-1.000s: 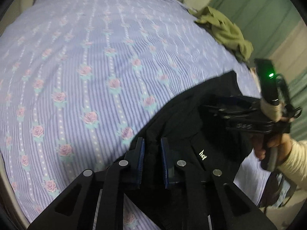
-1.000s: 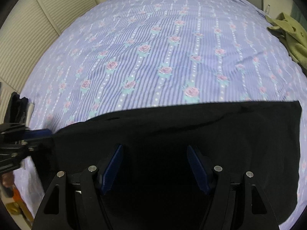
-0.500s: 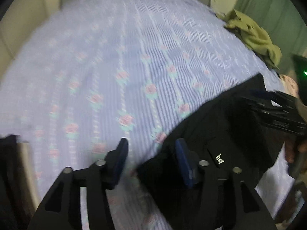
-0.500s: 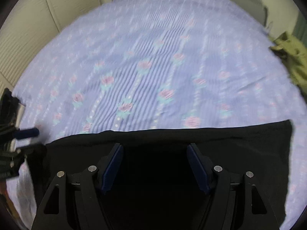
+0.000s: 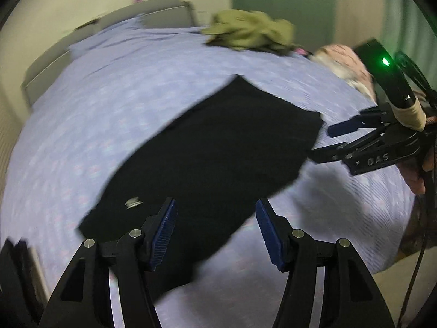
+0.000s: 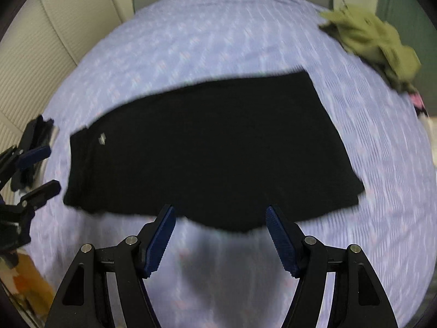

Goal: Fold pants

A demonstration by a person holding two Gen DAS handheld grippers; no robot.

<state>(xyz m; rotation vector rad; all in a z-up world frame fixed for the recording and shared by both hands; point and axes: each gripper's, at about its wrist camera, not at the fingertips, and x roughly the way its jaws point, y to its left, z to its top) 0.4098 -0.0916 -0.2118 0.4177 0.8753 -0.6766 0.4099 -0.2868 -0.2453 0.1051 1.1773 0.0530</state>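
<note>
Pants (image 6: 207,147) lie flat on the bed (image 6: 218,41) as a black, roughly rectangular fold, label patch near one short end. Left gripper (image 5: 215,235) hovers over the near edge, jaws spread wide, nothing held. Right gripper (image 6: 221,240) sits just short of the long edge, jaws likewise released and empty. Both views are motion-blurred. Judgement: the next fold calls for a pinch at each corner of one short end, lifted evenly and laid square on the opposite end. Green garment (image 6: 374,38) lies well apart.
</note>
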